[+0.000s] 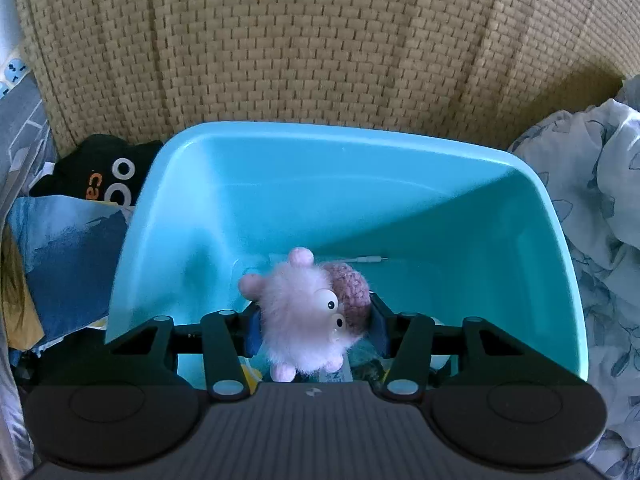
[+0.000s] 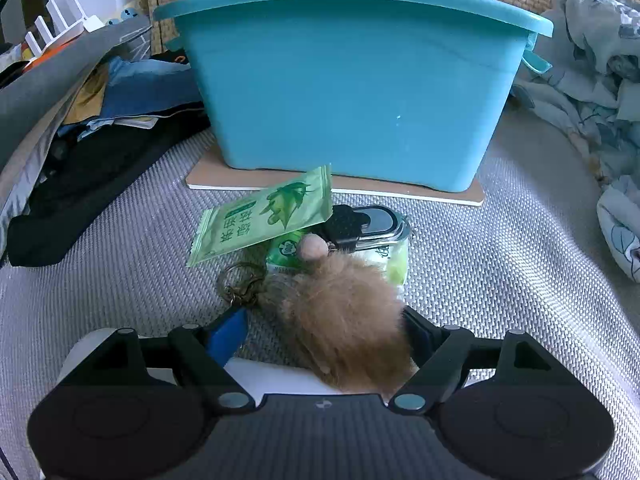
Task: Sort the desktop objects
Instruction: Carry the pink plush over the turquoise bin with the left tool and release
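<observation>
Above the turquoise bin, in the left wrist view, the left tool held a pink plush keychain, its two fingers closed partway against the toy's fluffy flanks, the blue pad of one finger pressed into the fur. The toy hung within the bin's open mouth, clear of the floor, where a thin white stick lay; whether other items lay in the bin directly under the tool could not be told. The step in hand was judged to be the deposit of this toy, and the next move called for the fingers to part so that it could drop inside. A woven mat wall stood behind the bin and a floral cloth lay beside it. Lower down, in the right wrist view, the right tool sat over the grey woven table, its fingers spread wide on either side of a tan plush keychain; one finger lay near the toy's metal clasp, and whether either finger touched the fur could not be told. A green sachet, a second green packet and a black key fob lay beyond the toy, in front of the bin, which rested on a flat board. That tool was judged ready to close on the tan toy.
</observation>
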Motion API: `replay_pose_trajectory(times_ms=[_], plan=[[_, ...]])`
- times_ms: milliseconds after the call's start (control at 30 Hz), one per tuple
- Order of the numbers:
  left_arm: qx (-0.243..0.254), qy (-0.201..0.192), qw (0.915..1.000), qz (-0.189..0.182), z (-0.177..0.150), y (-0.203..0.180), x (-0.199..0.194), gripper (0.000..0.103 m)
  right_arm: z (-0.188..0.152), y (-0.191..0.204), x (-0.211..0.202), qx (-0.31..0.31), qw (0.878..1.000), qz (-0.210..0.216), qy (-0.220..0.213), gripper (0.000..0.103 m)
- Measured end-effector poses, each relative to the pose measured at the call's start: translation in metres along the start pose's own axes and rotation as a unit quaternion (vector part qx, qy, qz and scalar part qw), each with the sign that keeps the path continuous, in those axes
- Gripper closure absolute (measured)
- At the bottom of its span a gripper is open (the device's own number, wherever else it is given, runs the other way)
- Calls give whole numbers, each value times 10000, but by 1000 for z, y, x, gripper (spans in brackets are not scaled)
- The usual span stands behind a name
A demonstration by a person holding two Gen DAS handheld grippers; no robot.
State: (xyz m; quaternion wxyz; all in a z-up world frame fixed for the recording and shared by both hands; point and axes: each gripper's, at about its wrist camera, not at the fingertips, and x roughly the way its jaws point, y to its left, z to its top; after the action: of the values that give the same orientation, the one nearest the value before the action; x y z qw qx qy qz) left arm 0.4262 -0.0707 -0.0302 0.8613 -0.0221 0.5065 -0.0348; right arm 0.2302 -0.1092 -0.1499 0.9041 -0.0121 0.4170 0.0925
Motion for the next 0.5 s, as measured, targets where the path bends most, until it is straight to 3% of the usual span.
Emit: replay_pose_trajectory(times_ms=[500], plan=[[153, 151, 9996, 155, -6, -6, 6, 46, -6, -4, -6, 35, 10000, 17, -15, 18]])
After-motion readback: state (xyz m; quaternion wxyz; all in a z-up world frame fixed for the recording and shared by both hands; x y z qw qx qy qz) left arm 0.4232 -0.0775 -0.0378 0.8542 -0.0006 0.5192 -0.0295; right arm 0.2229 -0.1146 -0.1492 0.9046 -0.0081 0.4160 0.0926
